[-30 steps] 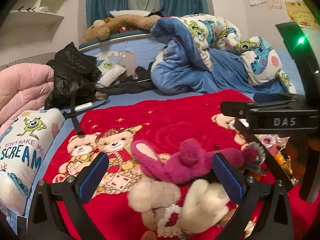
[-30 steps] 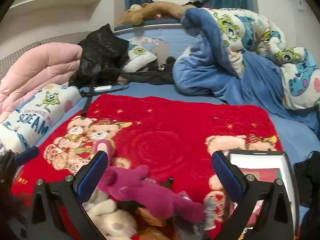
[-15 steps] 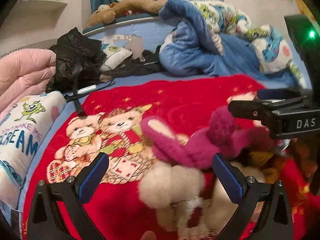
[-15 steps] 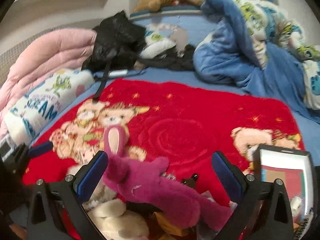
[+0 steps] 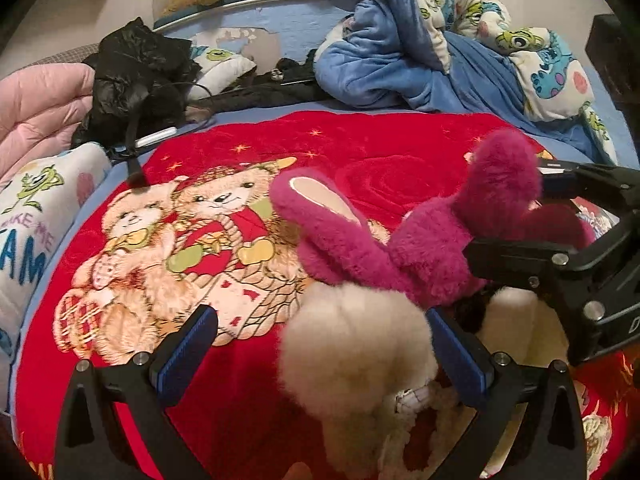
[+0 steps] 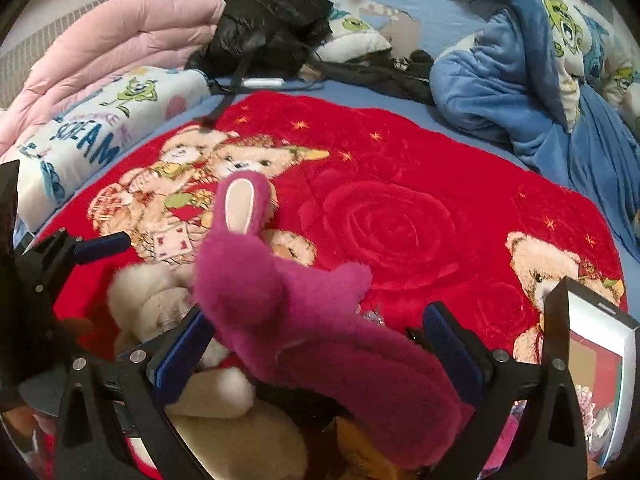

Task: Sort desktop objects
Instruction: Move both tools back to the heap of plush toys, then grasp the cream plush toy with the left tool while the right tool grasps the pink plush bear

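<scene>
A magenta plush toy (image 5: 404, 240) with a long ear lies on a red bear-print blanket (image 5: 248, 184), across a cream plush toy (image 5: 356, 344). My left gripper (image 5: 320, 348) is open, its pads on either side of the cream plush. My right gripper (image 6: 316, 348) is open, and the magenta plush (image 6: 304, 320) lies between its pads. The cream plush (image 6: 156, 300) shows at lower left in the right wrist view. The right gripper's black frame (image 5: 560, 264) sits to the right of the magenta plush in the left wrist view.
A framed picture (image 6: 596, 352) stands at the blanket's right. A black jacket (image 5: 136, 76), a pink quilt (image 6: 120, 52), a Scream-print pillow (image 6: 100, 136) and a blue monster-print duvet (image 5: 420, 48) surround the blanket. The blanket's far middle is bare red fabric.
Both grippers have moved forward and down toward the plush pile, which now looks larger. The magenta plush now lies between the right pads. Both stay open.
</scene>
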